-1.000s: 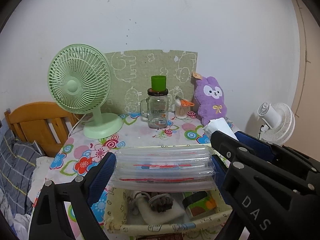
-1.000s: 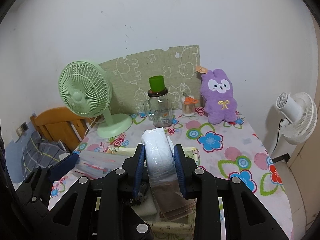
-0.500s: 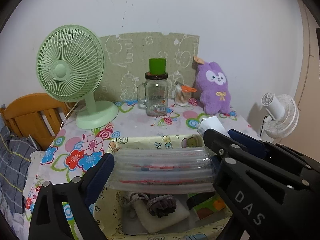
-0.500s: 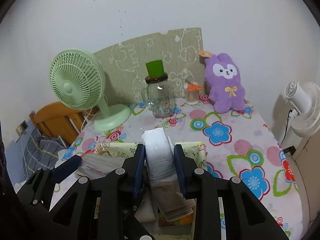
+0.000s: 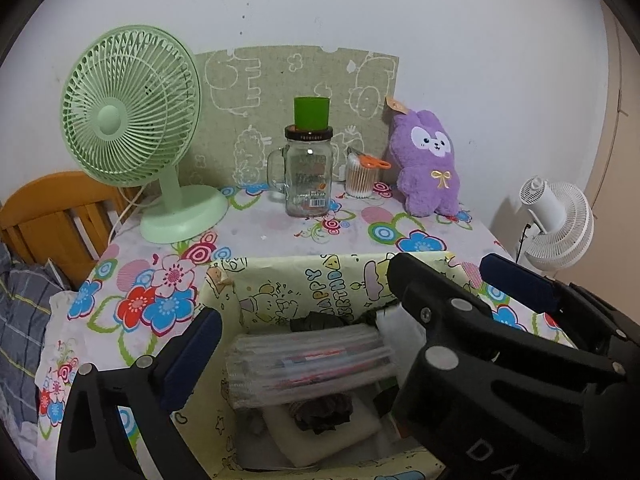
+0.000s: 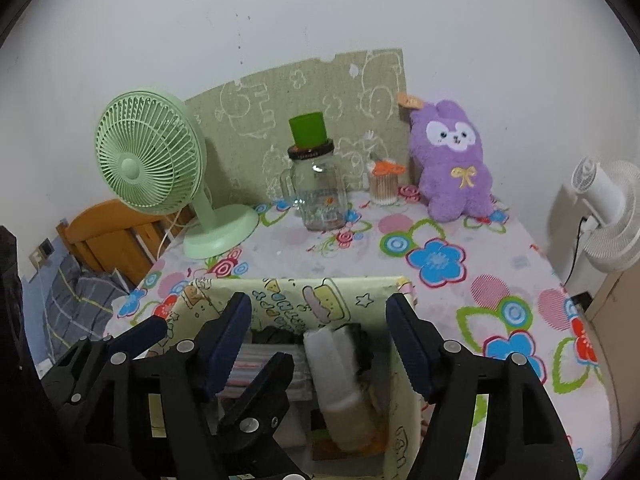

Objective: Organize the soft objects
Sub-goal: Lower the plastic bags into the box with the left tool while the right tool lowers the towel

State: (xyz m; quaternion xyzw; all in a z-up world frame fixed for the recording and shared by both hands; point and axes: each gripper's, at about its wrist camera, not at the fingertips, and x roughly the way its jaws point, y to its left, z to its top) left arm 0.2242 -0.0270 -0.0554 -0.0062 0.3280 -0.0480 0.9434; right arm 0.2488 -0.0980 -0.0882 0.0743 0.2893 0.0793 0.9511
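A yellow cartoon-print fabric box (image 5: 320,276) (image 6: 296,292) stands on the floral table near the front edge. Inside lie a clear plastic packet (image 5: 308,364) (image 6: 264,364), a white wrapped roll (image 6: 332,364) (image 5: 396,320), dark scrunchies (image 5: 320,416) and a cream pad. My left gripper (image 5: 304,332) is open above the box, its pads either side of the packet without touching it. My right gripper (image 6: 320,336) is open over the box, the roll lying loose between and below its pads. A purple plush (image 5: 430,168) (image 6: 454,160) sits at the back right.
A green desk fan (image 5: 132,132) stands at the back left. A glass mug jar with a green cup on top (image 5: 308,164) and a cotton-swab tub (image 5: 362,176) stand at the back centre. A white fan (image 5: 556,220) is off the table's right; a wooden bed frame (image 5: 48,216) on the left.
Both grippers moved forward over the box and opened. The left let go of the clear packet and the right let go of the white roll; both now lie in the box.
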